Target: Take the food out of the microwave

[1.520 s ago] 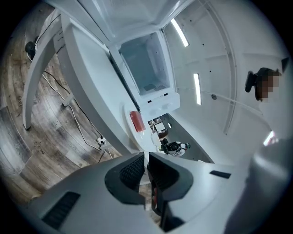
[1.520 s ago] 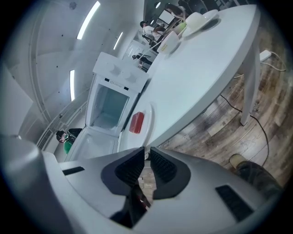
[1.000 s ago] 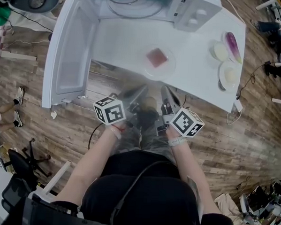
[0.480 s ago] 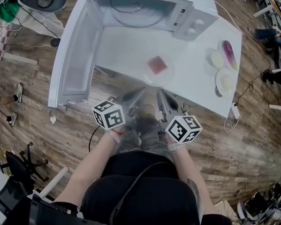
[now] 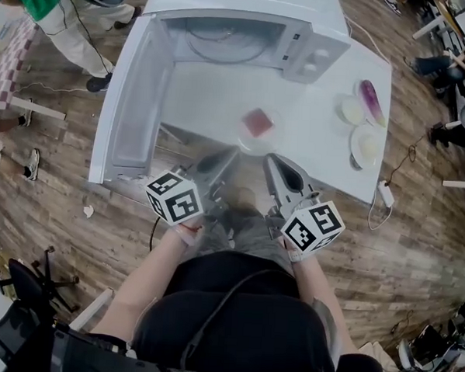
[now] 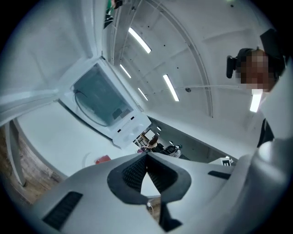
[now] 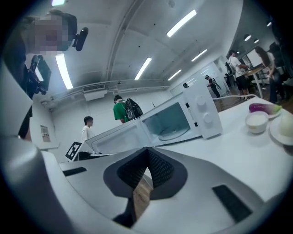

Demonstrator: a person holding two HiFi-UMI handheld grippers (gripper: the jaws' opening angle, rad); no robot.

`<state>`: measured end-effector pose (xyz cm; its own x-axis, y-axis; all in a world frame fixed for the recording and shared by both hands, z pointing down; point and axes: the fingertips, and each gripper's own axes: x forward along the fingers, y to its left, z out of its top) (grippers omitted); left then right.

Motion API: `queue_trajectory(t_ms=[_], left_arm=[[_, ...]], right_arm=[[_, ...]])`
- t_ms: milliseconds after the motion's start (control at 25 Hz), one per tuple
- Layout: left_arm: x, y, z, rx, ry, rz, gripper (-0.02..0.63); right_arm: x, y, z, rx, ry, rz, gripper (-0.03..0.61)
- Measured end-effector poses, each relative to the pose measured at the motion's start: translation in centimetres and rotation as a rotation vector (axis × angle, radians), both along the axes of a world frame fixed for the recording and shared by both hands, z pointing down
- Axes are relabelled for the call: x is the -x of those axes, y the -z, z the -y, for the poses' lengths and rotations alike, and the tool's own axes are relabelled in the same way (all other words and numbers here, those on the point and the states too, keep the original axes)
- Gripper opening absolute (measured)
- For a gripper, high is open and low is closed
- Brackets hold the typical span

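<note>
Head view: the microwave [image 5: 248,27] is seen at the far edge of the white table [image 5: 199,86], with its door [image 5: 136,98] swung fully open to the left. The food, a red slab [image 5: 257,122], is carried on a clear plate [image 5: 268,138] that is set on the table outside the microwave, in front of the cavity and near the table's front edge. A glass turntable [image 5: 217,34] is seen inside the cavity.

The left gripper [image 5: 229,155] and the right gripper [image 5: 270,160] are held side by side at the table's front edge, just short of the clear plate and apart from it. In the left gripper view, the left gripper's ribbed pads [image 6: 137,171] are closed tip to tip with nothing gripped. In the right gripper view, the right gripper's pads [image 7: 158,169] are likewise closed on nothing.

At the table's right end, a small bowl [image 5: 351,110], an eggplant [image 5: 369,94] and a white plate [image 5: 367,146] are grouped together.
</note>
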<state>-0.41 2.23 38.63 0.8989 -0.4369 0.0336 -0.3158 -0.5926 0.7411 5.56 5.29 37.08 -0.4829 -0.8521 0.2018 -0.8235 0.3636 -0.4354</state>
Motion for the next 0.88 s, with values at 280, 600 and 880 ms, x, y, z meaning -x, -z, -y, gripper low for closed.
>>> queue_trajectory(t_ms=[280, 600, 880], left_arm=[[0.8, 3.7, -0.3, -0.132, 0.027, 0.073, 0.011], [2.5, 4.7, 0.3, -0.24, 0.121, 0.175, 0.011], [3.3, 6.0, 2.2, -0.241, 0.153, 0.161, 0.011]], right_arm=[[-0.4, 4.5, -1.1, -0.101, 0.052, -0.1, 0.02], [-0.9, 5.7, -1.6, -0.148, 0.044, -0.171, 0.02], [-2.2, 7.3, -0.3, -0.178, 0.033, -0.166, 0.02]])
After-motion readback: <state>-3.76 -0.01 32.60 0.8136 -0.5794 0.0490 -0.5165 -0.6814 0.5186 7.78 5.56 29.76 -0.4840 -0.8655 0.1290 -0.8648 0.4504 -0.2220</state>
